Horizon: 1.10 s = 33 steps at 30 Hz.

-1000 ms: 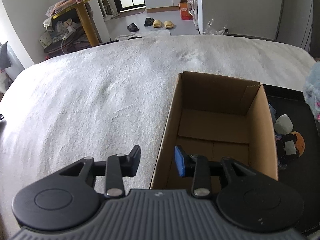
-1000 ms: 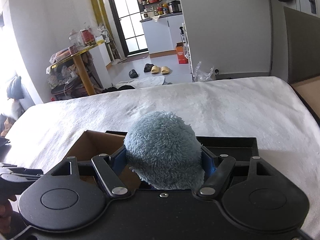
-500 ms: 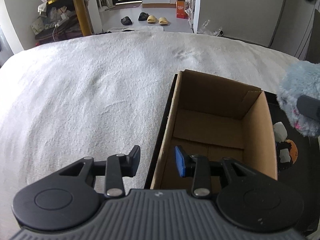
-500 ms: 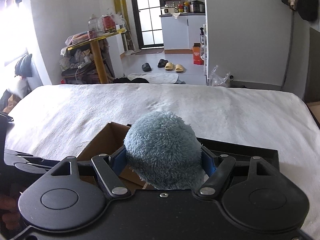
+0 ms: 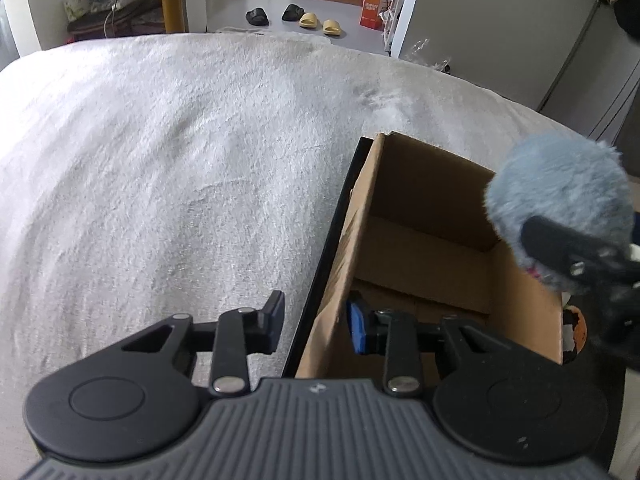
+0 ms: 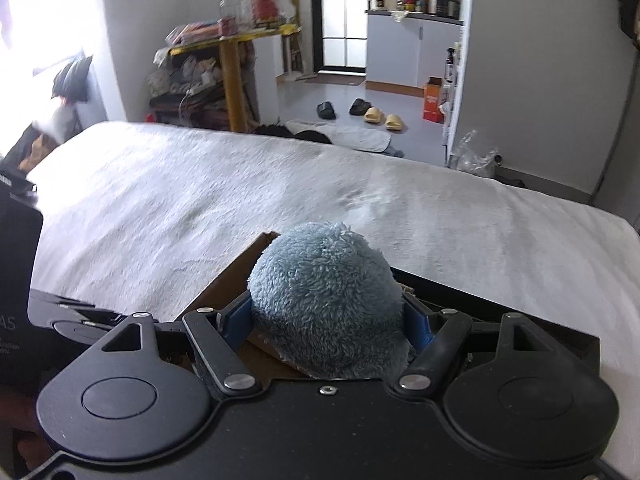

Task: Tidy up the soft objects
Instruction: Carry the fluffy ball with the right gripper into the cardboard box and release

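Note:
An open cardboard box [image 5: 424, 216] stands in a black tray [image 5: 320, 256] on the bed. My left gripper [image 5: 316, 328] straddles the box's near left wall, one finger outside and the blue pad inside. Its jaws are closing, and a gap still shows beside the wall. A fluffy blue plush toy [image 6: 324, 300] sits clamped between the blue pads of my right gripper [image 6: 326, 320]. In the left wrist view the plush toy [image 5: 560, 188] hovers over the box's right rim. The box [image 6: 236, 276] shows just below and left of the toy.
A white fluffy blanket [image 5: 180, 160] covers the bed around the tray. Small orange and white soft items [image 5: 576, 328] lie in the tray right of the box. Beyond the bed are slippers [image 6: 384, 118], an orange carton [image 6: 434, 100] and a cluttered yellow table [image 6: 232, 64].
The right gripper has carried the blue plush leftward until it hangs over the box's right side. The left gripper has dropped closer onto the box's left wall, its jaws slightly narrower.

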Each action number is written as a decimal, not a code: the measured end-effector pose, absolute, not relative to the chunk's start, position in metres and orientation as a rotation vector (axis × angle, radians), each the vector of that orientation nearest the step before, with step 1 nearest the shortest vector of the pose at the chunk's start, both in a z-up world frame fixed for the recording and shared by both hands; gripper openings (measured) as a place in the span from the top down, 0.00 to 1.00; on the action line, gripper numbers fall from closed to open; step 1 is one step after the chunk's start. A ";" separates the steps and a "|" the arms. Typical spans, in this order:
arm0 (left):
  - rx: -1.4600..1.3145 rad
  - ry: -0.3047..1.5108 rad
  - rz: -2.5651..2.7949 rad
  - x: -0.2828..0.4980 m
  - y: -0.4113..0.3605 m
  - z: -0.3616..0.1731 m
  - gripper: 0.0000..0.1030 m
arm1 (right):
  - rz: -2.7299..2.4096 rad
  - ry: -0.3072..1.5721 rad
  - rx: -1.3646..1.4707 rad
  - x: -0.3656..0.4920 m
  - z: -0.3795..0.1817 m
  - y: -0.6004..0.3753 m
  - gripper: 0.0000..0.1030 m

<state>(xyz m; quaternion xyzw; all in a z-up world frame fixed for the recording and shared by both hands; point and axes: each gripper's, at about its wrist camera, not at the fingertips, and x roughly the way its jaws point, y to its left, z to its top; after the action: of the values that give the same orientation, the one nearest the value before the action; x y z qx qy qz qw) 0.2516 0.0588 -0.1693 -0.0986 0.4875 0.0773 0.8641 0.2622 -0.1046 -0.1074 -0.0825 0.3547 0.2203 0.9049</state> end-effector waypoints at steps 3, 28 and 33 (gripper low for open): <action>-0.231 1.023 0.154 0.253 0.062 -0.172 0.69 | 0.472 0.754 -0.216 0.268 -0.113 -0.093 0.29; -0.337 1.043 0.173 0.257 0.076 -0.174 0.70 | 0.501 0.819 -0.303 0.288 -0.134 -0.074 0.22; -0.290 1.037 0.193 0.255 0.068 -0.165 0.68 | 0.481 0.819 -0.266 0.284 -0.126 -0.092 0.21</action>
<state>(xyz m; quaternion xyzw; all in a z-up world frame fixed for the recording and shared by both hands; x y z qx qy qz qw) 0.2551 0.0677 -0.1653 -0.1378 0.4929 0.0917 0.8542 0.2840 -0.0923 -0.1261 -0.1275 0.3932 0.2309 0.8808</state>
